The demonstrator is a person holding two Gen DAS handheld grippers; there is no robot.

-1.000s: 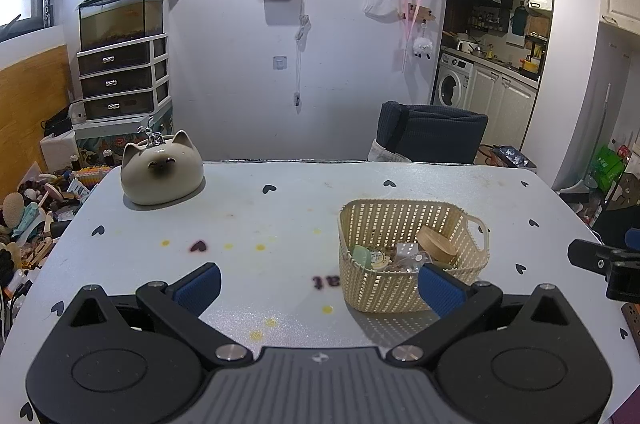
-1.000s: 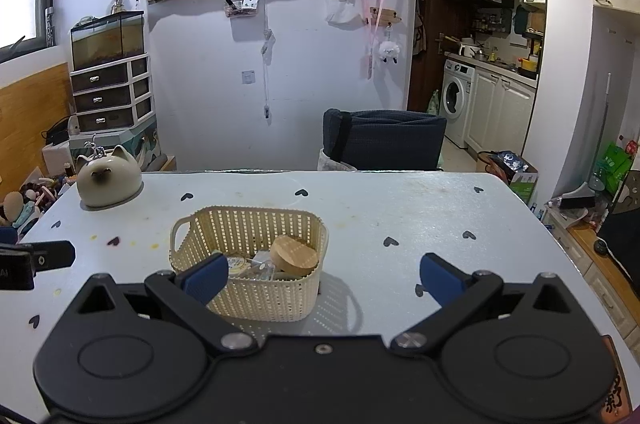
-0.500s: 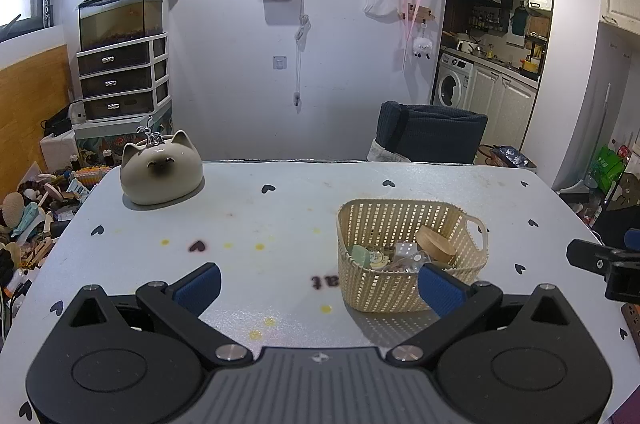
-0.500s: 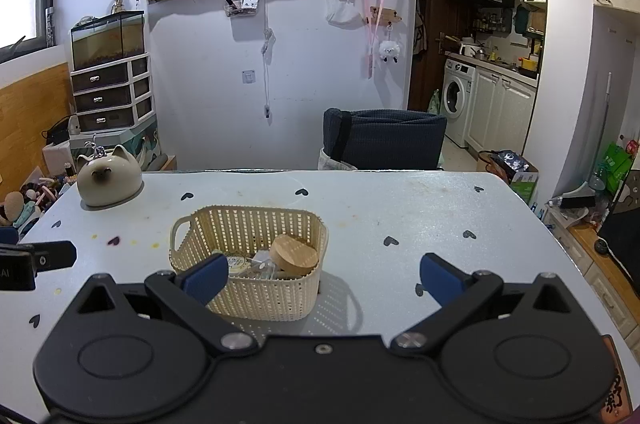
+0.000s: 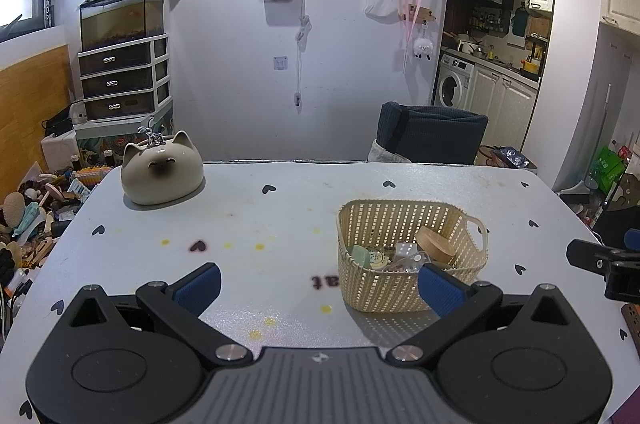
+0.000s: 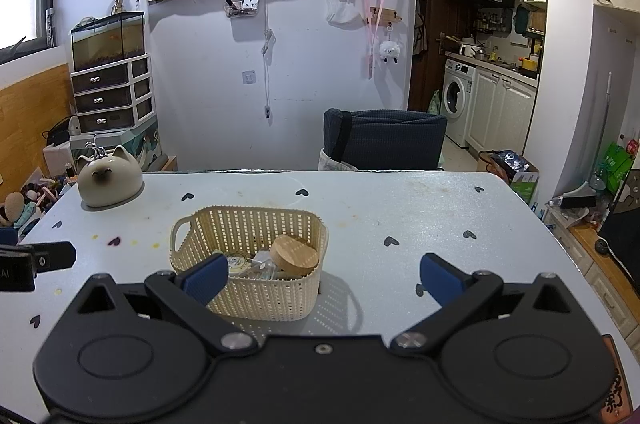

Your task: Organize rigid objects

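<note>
A cream plastic basket point(image 5: 376, 292) point(image 6: 264, 298) stands on the white table point(image 5: 280, 208) point(image 6: 420, 208). Inside it lie a round wooden lid point(image 5: 435, 245) point(image 6: 294, 255), a pale green round piece point(image 5: 362, 256) and other small items. My left gripper point(image 5: 318, 286) hovers open over the table, left of and in front of the basket, with nothing between its blue pads. My right gripper point(image 6: 322, 278) is open too, in front of the basket's right side, empty. The tip of each gripper shows at the edge of the other's view.
A cat-shaped ceramic pot point(image 5: 162, 174) point(image 6: 109, 181) sits at the table's far left corner. A dark chair point(image 5: 432, 134) point(image 6: 384, 140) stands behind the far edge. Clutter point(image 5: 28, 220) fills the floor to the left. A kitchen opens at the right.
</note>
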